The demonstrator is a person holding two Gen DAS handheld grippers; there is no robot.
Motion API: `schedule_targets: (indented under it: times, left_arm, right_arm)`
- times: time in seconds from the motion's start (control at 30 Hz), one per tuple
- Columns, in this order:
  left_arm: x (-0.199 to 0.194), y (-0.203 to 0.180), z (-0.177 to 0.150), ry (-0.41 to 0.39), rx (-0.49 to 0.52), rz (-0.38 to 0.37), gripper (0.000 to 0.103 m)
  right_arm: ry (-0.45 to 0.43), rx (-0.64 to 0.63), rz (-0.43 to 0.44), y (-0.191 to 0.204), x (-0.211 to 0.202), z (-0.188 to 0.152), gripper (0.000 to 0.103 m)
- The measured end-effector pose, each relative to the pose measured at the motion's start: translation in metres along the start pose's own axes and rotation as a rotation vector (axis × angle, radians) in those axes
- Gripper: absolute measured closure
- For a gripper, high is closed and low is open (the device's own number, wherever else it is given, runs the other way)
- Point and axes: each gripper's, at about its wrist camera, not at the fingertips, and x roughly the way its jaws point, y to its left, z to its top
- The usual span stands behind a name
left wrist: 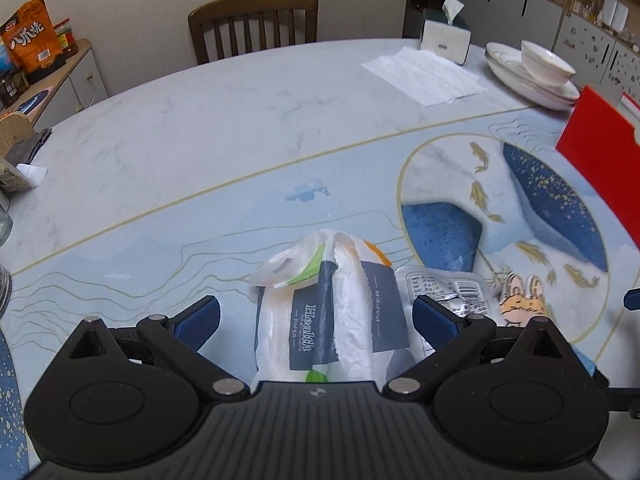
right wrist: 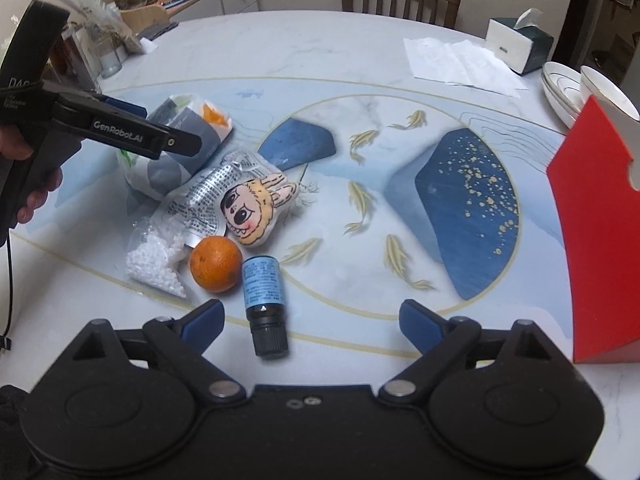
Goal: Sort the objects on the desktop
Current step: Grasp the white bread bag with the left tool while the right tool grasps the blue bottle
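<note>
We held the left gripper [left wrist: 316, 316] spread open around the tissue pack [left wrist: 332, 312], the right gripper [right wrist: 310, 320] open over the small bottle [right wrist: 264, 292]; closing carelessly risked rolling it into the orange [right wrist: 216, 258].

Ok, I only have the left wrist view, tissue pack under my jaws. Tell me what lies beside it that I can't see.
Observer: An orange lies near the tissue pack, which your view lacks.
Operator: Go on.
Observer: A small dark bottle with a blue label lies on its side beside the orange.
Operator: Report the right gripper.
Observer: The right gripper is open, the bottle lying between its fingers, ungripped.
</note>
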Motion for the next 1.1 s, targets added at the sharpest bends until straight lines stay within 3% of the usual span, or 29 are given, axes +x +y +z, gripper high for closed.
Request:
schedule_targets:
  times: [0.2, 0.7, 0.9, 1.1]
  left_arm:
    - [0.009, -0.002, 0.000, 0.016, -0.003, 0.012, 0.000]
    - [0.021, 0.003, -0.001, 0.054, -0.035, -0.010, 0.001]
    - [0.020, 0.005, -0.002, 0.043, -0.032, -0.001, 0.012]
    - [0.015, 0.006, -0.003, 0.033, -0.035, 0.009, 0.030]
  right_arm:
    - [0.018, -0.033, -0.018, 0.007, 0.012, 0.001, 0.020]
    - [0.040, -0.079, -0.033, 0.016, 0.023, 0.000, 0.033]
    - [0.034, -0.091, -0.027, 0.018, 0.023, 0.001, 0.041]
    - [0.032, -0.098, -0.012, 0.021, 0.022, 0.002, 0.048]
